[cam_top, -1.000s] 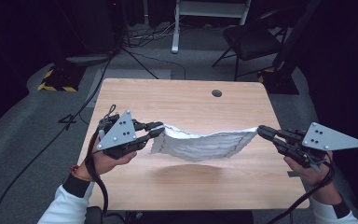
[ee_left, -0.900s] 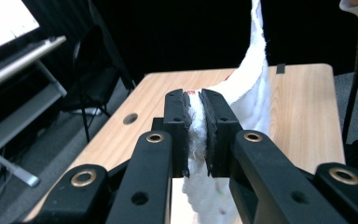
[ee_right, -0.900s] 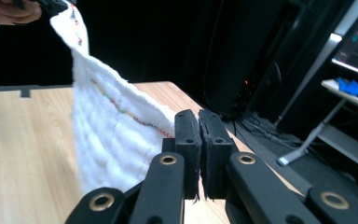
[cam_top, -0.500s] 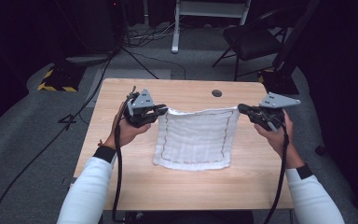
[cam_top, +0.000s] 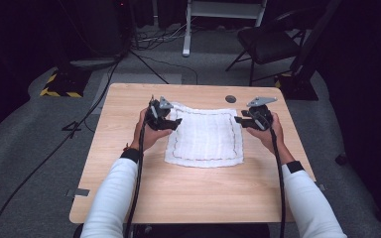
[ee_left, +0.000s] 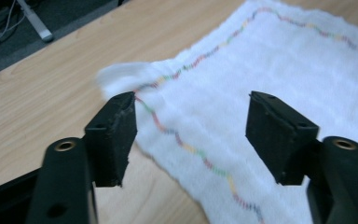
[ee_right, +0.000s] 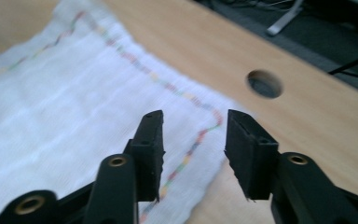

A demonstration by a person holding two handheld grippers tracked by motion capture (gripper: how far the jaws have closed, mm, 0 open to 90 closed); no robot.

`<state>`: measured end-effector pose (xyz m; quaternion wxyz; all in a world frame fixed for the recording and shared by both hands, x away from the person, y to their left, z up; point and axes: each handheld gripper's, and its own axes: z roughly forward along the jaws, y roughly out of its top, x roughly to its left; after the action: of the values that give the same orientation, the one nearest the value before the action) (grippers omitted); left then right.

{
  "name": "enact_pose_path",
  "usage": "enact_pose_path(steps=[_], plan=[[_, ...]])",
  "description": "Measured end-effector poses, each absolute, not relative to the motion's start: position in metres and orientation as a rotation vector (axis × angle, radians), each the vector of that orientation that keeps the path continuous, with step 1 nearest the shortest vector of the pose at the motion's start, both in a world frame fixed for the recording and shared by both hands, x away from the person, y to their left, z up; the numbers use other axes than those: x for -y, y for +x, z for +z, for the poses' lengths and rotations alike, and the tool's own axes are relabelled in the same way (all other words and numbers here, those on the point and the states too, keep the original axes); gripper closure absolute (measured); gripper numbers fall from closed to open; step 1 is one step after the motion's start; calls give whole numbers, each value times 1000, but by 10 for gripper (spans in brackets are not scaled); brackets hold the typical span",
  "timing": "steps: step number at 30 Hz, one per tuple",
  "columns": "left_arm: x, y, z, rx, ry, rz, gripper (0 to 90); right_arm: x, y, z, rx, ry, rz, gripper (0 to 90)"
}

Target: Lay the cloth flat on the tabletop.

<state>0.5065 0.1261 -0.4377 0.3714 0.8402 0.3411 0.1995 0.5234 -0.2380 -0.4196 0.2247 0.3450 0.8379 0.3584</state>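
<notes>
Two grippers are held at the far corners of a white cloth (cam_top: 206, 138) that is spread flat near the middle of the wooden table (cam_top: 129, 188). The left gripper (cam_top: 171, 122) is placed over the far-left corner, its jaws spread wide with nothing between them — in the left gripper view the cloth's (ee_left: 279, 74) corner is seen slightly bunched and lifted just beyond one jaw tip. The right gripper (cam_top: 242, 120) is poised above the far-right corner, its jaws parted less widely and likewise empty; in the right gripper view the multicoloured stitched border (ee_right: 186, 156) runs straight between them. Such symmetric placement suggests that the cloth has been laid out by its two far corners and released, so that it rests smooth rather than crumpled. A round cable hole (ee_right: 264, 84) is seen in the tabletop just beyond the right corner, clear of the fabric. The near edge lies toward the person, whose white sleeves (cam_top: 111, 198) are extended forward.
</notes>
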Motion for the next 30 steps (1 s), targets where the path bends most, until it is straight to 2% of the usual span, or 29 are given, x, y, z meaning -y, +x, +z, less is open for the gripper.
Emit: enact_pose_path(steps=[6, 11, 15, 16, 24, 30], plan=[[-128, 480, -462, -798, 2269, 442, 275, 244, 493, -448, -2454, 876, 963, 439], [-125, 461, -487, -745, 2369, 364, 317, 249, 466, -476, -2528, 863, 906, 342], [-125, 452, -490, -723, 2365, 329, 347, 252, 455, -483, -2556, 855, 874, 340], [-125, 447, -491, -717, 2362, 322, 352, 256, 448, -486, -2548, 868, 879, 370], [-125, 424, -493, -717, 2340, 259, 352, 273, 436, -489, -2560, 962, 948, 375], [-117, 401, -494, -654, 2346, 243, 349, 286, 414, -490, -2559, 963, 958, 375]])
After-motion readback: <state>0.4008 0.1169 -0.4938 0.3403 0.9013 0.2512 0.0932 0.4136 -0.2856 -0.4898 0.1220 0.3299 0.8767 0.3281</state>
